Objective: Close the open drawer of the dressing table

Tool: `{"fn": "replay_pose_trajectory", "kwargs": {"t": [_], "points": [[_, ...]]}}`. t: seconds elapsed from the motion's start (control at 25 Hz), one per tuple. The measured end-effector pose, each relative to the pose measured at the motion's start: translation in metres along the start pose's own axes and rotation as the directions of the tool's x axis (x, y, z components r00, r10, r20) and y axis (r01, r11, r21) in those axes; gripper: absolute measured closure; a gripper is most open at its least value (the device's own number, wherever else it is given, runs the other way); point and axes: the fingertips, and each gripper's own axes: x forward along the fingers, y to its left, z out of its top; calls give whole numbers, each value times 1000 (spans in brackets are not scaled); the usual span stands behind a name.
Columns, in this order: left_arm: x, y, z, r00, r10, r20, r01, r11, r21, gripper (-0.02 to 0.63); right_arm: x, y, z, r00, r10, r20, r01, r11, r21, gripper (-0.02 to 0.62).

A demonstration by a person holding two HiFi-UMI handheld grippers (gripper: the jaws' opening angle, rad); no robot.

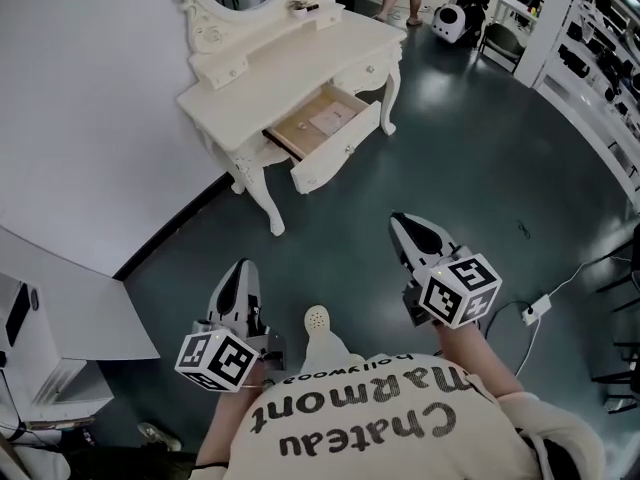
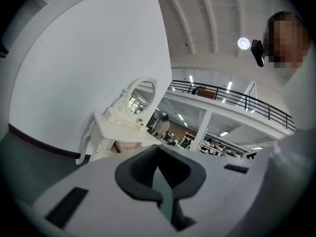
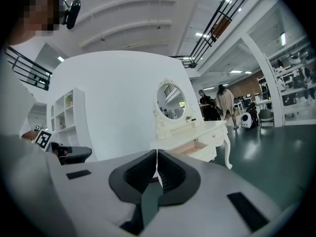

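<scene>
A cream dressing table (image 1: pixel 300 63) with an oval mirror stands against the white wall. Its middle drawer (image 1: pixel 335 133) is pulled out and shows a pale wooden bottom. In the head view both grippers hang over the dark floor, well short of the table. My left gripper (image 1: pixel 233 280) is at the lower left, my right gripper (image 1: pixel 405 230) at the lower right. Each has its jaws together with nothing between them. The table also shows ahead in the left gripper view (image 2: pixel 126 127) and, with the open drawer (image 3: pixel 195 147), in the right gripper view.
A dark grey-green floor (image 1: pixel 480 158) lies between me and the table. A white curved wall (image 1: pixel 80 118) runs on the left. A white plug and cable (image 1: pixel 537 308) lie on the floor at the right. People and a white robot (image 1: pixel 450 20) are in the far background.
</scene>
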Motion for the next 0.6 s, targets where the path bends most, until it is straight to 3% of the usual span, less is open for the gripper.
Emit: {"fn": "replay_pose_trajectory", "kwargs": {"t": [0.6], "points": [[91,63,54,999,-29,-32,29,1000,-3,597,109,-16,21,999,-35,-8,35,999,36,565]]}}
